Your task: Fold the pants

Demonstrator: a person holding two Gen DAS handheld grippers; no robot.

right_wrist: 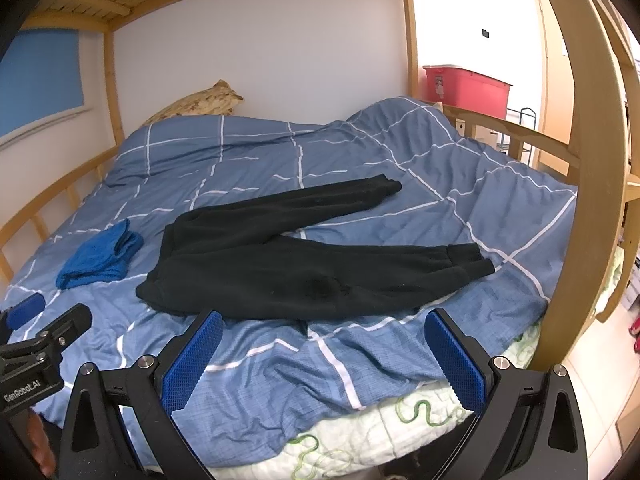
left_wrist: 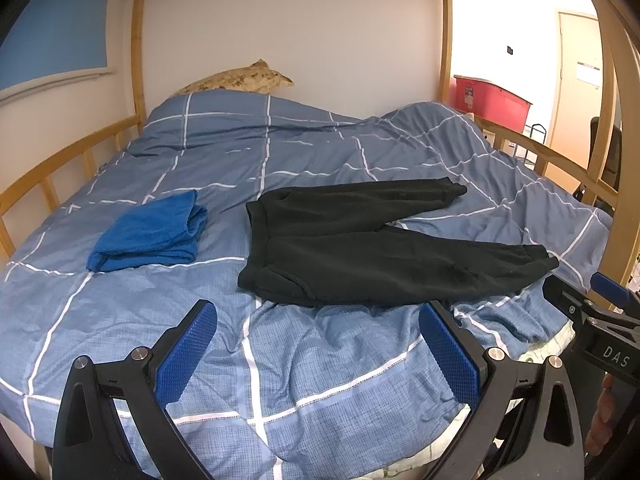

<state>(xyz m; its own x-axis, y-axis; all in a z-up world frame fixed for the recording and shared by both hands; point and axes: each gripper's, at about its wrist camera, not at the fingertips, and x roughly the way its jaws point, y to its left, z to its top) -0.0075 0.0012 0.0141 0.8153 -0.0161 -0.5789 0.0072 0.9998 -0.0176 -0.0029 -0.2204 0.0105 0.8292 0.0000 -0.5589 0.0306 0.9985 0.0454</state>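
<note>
Black pants (left_wrist: 360, 248) lie spread flat on the blue checked duvet (left_wrist: 248, 152), waistband to the left, both legs pointing right and splayed apart. They also show in the right wrist view (right_wrist: 288, 264). My left gripper (left_wrist: 320, 320) is open and empty, hovering just in front of the pants' near edge. My right gripper (right_wrist: 324, 324) is open and empty, also just short of the near leg. The right gripper shows at the right edge of the left wrist view (left_wrist: 592, 308); the left gripper shows at the left edge of the right wrist view (right_wrist: 44, 332).
A folded blue towel (left_wrist: 152, 232) lies left of the pants, also in the right wrist view (right_wrist: 100, 256). A pillow (left_wrist: 240, 80) is at the head. Wooden bunk rails (left_wrist: 60, 168) and a post (right_wrist: 588, 160) frame the bed. A red bin (right_wrist: 464, 88) stands beyond.
</note>
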